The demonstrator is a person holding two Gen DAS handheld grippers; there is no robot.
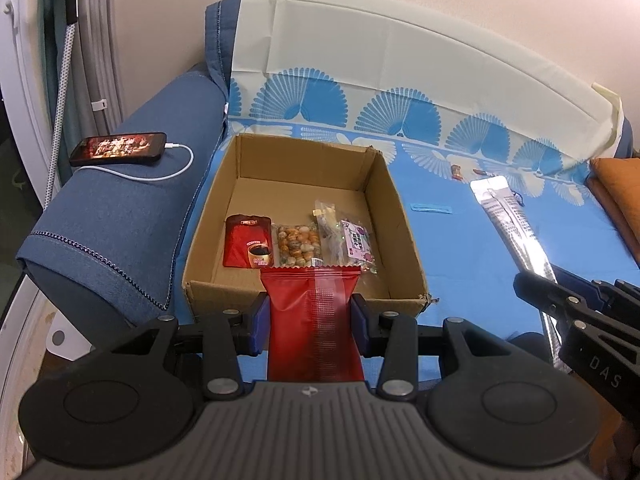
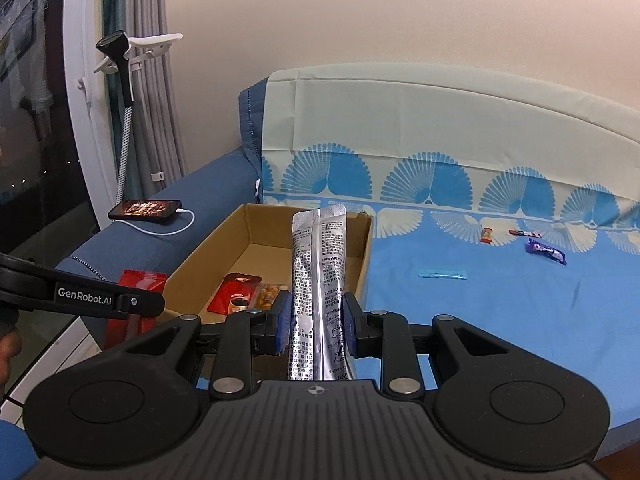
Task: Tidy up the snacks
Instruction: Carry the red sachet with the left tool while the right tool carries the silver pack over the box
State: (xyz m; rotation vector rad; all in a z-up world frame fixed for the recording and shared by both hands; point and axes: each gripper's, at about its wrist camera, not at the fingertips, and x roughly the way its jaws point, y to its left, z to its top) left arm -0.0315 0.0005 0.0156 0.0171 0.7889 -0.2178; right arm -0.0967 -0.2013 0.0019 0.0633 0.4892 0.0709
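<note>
Left wrist view: the red snack packet (image 1: 312, 320) sits clamped in the left gripper (image 1: 310, 322), hanging right over the near wall of the cardboard box (image 1: 396, 204). Inside the box, along that near side, lie a red coffee pouch (image 1: 248, 246), a bag of mixed nuts (image 1: 298, 246) and a clear candy bag (image 1: 348, 240). Over on the right wrist view, the right gripper (image 2: 316, 322) is squeezed onto a silver stick pack (image 2: 318, 272), held upright beside the box. Small candies (image 2: 546, 251) are scattered toward the sofa's back edge, phone (image 2: 145, 209) on the armrest.
</note>
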